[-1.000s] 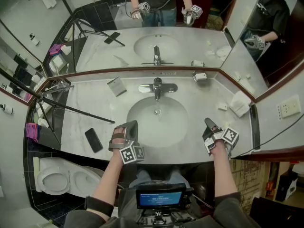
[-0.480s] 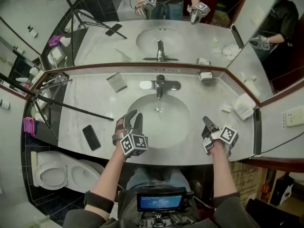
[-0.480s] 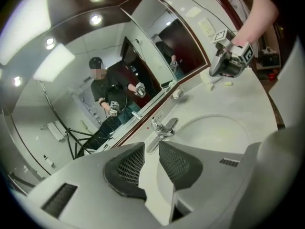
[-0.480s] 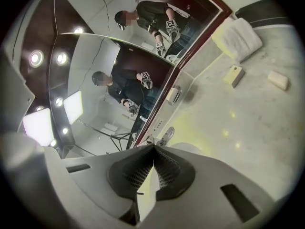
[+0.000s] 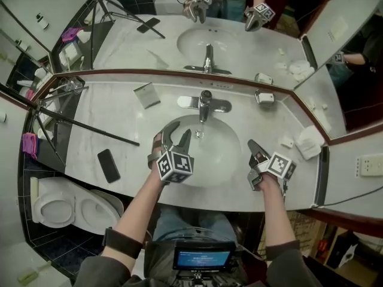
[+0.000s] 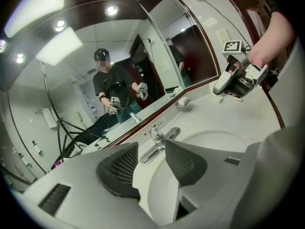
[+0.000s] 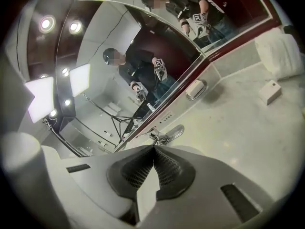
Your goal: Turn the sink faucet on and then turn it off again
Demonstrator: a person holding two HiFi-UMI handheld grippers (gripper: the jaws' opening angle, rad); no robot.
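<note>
The chrome faucet (image 5: 204, 103) stands at the back of the white sink basin (image 5: 220, 154), and I see no water running from it. My left gripper (image 5: 178, 132) hovers over the basin's left half, short of the faucet. Its jaws have just been opening and stand apart with nothing between them. In the left gripper view the faucet (image 6: 156, 135) shows through the gap of the left gripper (image 6: 151, 145). My right gripper (image 5: 252, 144) is shut and empty over the basin's right rim. The right gripper (image 7: 153, 148) points toward the faucet (image 7: 165, 136).
A black phone (image 5: 109, 165) lies on the marble counter at the left, beside a tripod leg (image 5: 90, 128). A card (image 5: 146, 94) sits left of the faucet. A soap dish (image 5: 265, 97), a small box (image 5: 288, 142) and a folded towel (image 5: 309, 141) are at the right. Mirrors line the back.
Both grippers have moved forward from the counter's front edge over the basin toward the faucet. The left gripper's jaws have gone from shut to apart, and both grippers have rolled.
</note>
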